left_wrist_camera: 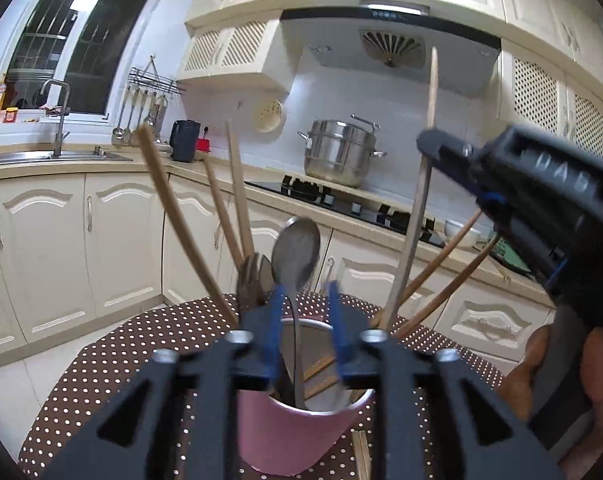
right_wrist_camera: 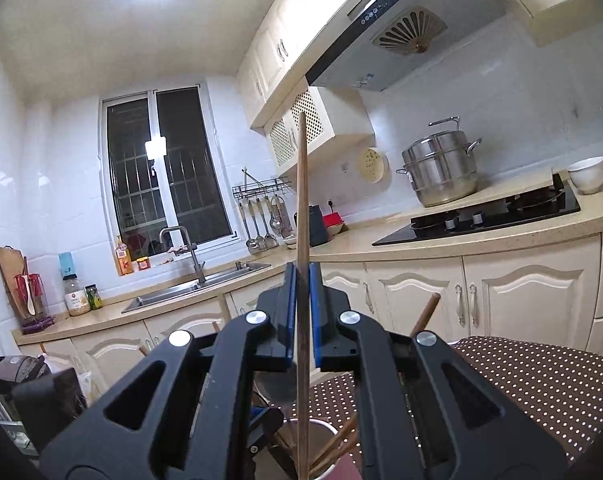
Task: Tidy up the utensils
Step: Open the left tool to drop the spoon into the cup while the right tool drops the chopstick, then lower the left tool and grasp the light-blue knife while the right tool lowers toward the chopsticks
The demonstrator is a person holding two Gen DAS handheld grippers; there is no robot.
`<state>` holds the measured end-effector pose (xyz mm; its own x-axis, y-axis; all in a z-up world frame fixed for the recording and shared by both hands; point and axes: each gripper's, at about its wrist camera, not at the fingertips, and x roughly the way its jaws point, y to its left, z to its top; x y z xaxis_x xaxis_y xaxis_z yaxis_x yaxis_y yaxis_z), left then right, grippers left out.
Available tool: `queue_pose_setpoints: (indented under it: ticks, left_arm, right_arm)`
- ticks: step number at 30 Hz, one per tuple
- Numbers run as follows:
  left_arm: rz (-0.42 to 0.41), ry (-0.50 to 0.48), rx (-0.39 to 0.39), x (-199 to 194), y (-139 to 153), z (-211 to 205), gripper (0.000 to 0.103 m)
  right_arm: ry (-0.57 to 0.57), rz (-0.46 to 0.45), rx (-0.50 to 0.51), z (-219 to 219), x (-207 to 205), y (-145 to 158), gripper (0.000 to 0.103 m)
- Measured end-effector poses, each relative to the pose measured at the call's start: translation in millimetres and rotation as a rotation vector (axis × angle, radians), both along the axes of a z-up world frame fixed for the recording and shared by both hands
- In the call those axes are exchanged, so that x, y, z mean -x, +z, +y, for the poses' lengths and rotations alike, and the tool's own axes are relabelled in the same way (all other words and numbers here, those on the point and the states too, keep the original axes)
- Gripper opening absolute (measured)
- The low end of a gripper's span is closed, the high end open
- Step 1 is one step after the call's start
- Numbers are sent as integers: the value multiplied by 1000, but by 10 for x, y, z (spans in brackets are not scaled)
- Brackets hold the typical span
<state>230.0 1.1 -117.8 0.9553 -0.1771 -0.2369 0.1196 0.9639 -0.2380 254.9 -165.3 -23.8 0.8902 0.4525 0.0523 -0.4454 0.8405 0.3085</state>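
Risk sits mainly with the long wooden chopstick (right_wrist_camera: 301, 216) clamped upright between the blue pads of the right gripper (right_wrist_camera: 301, 280). Its lower end reaches down into the pink cylindrical cup with a metal lining (left_wrist_camera: 285, 436), and the grip is high on a thin, smooth stick. If that stick pivots in the pads or is let go at a tilt, it may, I judge, lever against the rim and tip the cup or knock its neighbours out.

The left gripper (left_wrist_camera: 307, 312) hovers at the near rim of the cup, its jaws apart on either side of the stainless-steel spoon (left_wrist_camera: 295, 256); whether a pad touches the cup wall, I cannot tell. A nudge from it could also unsettle the cup.

The cup stands on the brown table cover with white dots (left_wrist_camera: 141, 344). It holds the spoon with its bowl up, a metal fork (left_wrist_camera: 251, 276) on the left, and several wooden chopsticks fanned outward: some lean left (left_wrist_camera: 181, 228), others lean right (left_wrist_camera: 445, 260). More wooden sticks (left_wrist_camera: 359, 456) lie on the cover just beside the cup's base, not yet put away.
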Motion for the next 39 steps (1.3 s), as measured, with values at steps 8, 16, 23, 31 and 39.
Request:
queue_pose_setpoints:
  ticks: [8,16,23,31,39]
  left_arm:
    - [-61,18,66,402,265,237,44]
    - [-24,149,-30,586,404,486,53]
    - [45,145,-68,663,432,605,54]
    - [170,56,-122,807,436,564,56]
    - [484,-155,-243,787,41,284,56]
  right_arm:
    - [2,-1,-3,-4,66,6,7]
    - [-15,-2,32,50,161,13,8]
    - [-36,27,110,134,234,34,8]
    - [-74,-2,179,95,579,260,50]
    - [-144,48,246,-162,995,283,51]
